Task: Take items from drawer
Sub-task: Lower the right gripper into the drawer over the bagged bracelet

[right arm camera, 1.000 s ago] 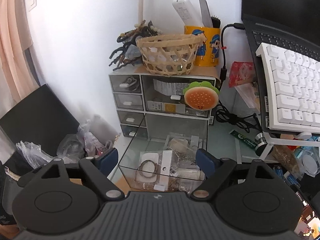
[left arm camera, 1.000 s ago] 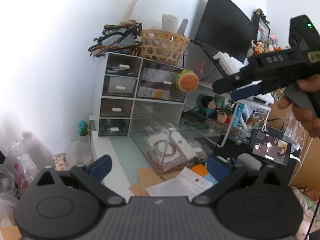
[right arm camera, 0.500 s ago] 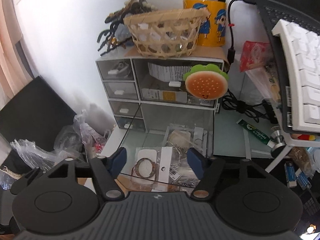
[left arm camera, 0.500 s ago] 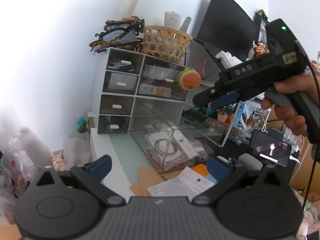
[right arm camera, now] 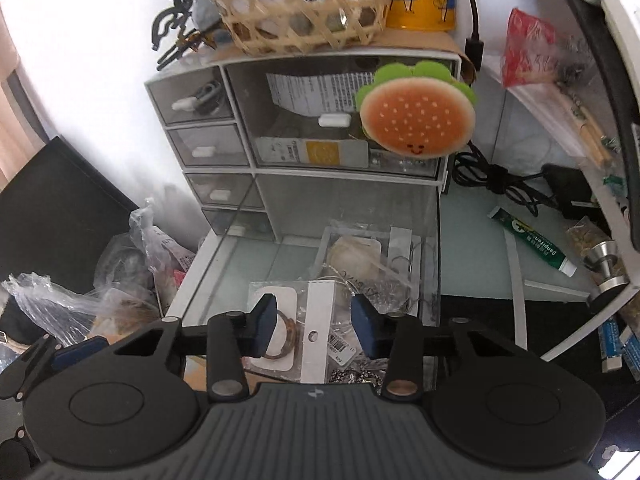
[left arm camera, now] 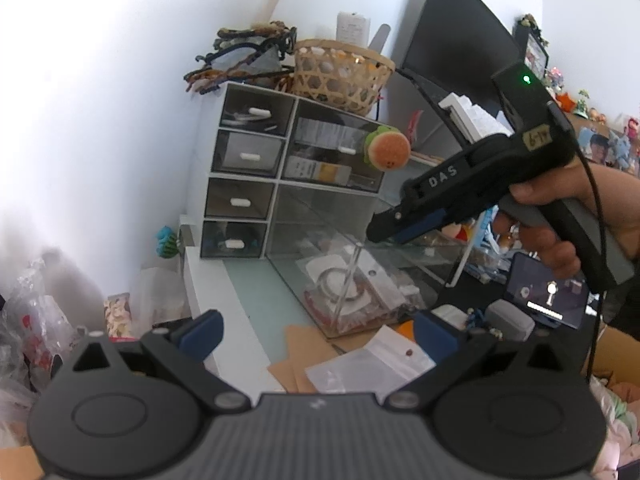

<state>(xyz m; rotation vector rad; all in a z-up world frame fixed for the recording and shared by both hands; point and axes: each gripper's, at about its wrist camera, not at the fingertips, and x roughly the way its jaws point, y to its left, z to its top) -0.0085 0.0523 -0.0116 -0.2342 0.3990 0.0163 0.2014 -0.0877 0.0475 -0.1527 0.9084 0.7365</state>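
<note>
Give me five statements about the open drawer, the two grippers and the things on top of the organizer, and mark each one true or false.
1. The clear drawer is pulled out of the organizer. True.
2. The right gripper is clamped shut on a packet. False: its fingers stand apart, above the bracelet packet in the drawer.
3. A woven basket sits on top of the organizer. True.
4. The burger-shaped toy lies inside the open drawer. False: it is up at the front of the large upper drawer.
5. The left gripper holds a plastic bag. False: it is open and empty; the clear bag lies on the surface beyond it.
</note>
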